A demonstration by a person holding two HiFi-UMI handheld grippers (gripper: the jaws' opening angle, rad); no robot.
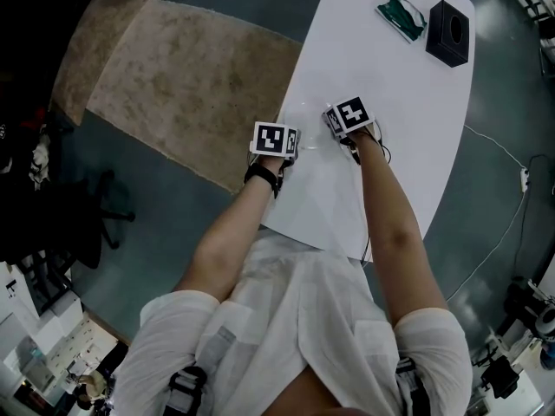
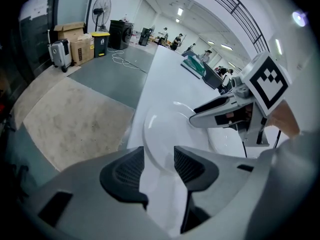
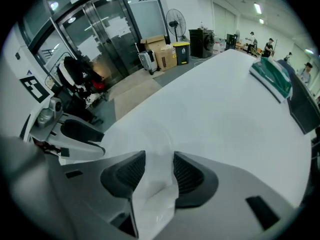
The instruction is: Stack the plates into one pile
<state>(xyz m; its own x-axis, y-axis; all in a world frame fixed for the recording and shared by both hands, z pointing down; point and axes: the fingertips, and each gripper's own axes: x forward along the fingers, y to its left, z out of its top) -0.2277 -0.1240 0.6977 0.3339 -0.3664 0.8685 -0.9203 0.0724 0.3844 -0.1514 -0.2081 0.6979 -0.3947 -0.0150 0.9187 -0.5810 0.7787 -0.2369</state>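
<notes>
Two grippers are held side by side over the near left corner of a white table, each pointed steeply down at the tabletop. The left gripper is seen with its jaws wide apart; nothing is clamped by them. In the gap between its ribbed pads the near rim of a white plate is seen, and the plate itself is laid flat on the table just ahead of the jaws, close to the table's edge. A second white plate is seen just beside the first, flat on the table and partly covered by the right gripper in the left gripper view. Whether the two plates touch cannot be told.

The right gripper's jaws are also held wide apart and nothing is gripped by them; only white tabletop and the faint curved outline of a plate are made out in their gap and ahead of it.

Well apart from the plates, at the far end of the table, a black box and a flat green and white item are laid near each other. A beige rug is spread on the grey floor to the left of the table
</notes>
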